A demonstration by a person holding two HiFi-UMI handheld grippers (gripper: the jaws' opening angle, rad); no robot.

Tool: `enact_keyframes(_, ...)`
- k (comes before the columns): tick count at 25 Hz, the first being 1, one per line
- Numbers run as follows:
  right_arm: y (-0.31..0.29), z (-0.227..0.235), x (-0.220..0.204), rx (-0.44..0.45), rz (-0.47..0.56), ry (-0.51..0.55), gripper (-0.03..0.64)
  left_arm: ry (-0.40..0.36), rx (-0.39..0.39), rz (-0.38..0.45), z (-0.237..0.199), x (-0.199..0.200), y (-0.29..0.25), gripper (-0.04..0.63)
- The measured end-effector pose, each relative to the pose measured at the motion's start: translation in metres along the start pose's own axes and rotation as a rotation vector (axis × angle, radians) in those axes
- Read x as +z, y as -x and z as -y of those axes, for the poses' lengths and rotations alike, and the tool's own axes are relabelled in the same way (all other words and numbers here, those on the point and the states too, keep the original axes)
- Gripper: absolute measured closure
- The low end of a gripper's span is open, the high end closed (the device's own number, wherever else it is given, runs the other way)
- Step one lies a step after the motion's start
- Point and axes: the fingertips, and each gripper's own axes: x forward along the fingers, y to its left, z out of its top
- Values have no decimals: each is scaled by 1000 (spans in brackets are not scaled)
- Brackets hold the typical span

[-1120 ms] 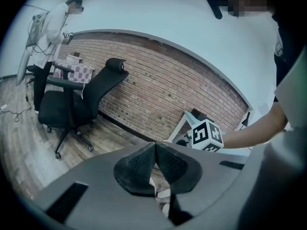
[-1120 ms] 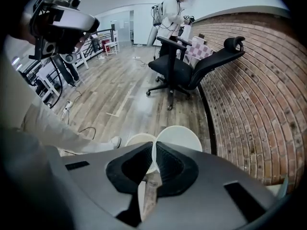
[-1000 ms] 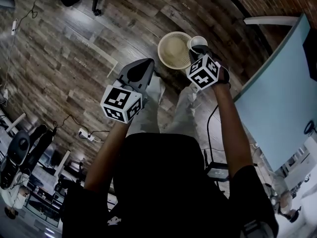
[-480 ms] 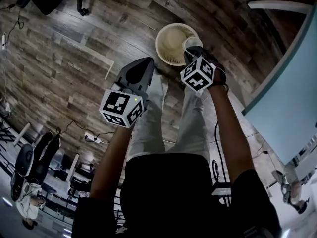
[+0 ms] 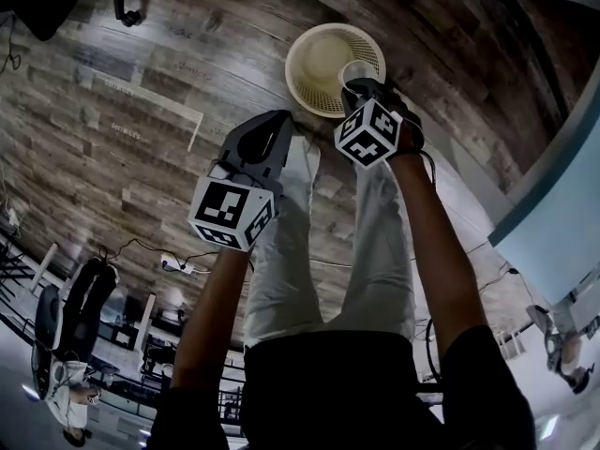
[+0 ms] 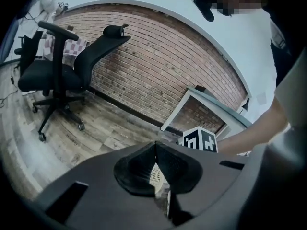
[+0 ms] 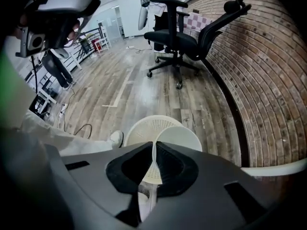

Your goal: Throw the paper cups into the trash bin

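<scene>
Between the fingers (image 7: 130,169) of the right gripper (image 7: 153,153), the thin wall of a paper cup (image 7: 181,137) is pinched at its rim; the grip is clenched on the cup. The cup hangs on the far side of the fingers, mouth up, its long axis roughly upright.

Directly below and beyond the cup stands the trash bin (image 7: 143,124), a white mesh basket on the wooden floor (image 5: 141,82). The head view places the cup over the right part of the bin's mouth, inside the rim but off centre.

Judgement: a release from here would probably land in the bin, with little margin on the right side; a slight shift left would be safer.

Left gripper (image 5: 279,120): fingers closed on one another, nothing between them. It hangs left of the bin, on the near side and apart from it. The right hand is the nearer one.
</scene>
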Motion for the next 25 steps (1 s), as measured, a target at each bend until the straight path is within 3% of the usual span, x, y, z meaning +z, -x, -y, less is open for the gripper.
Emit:
enact_keyframes(13, -95, -2, -35, -19, -18, -38, 591, 33, 6, 11, -38, -43, -45, 586)
enact_keyframes(25, -108, -5, -39, -2, -16, -107, 538, 40, 12, -4, -41, -59, -46, 586)
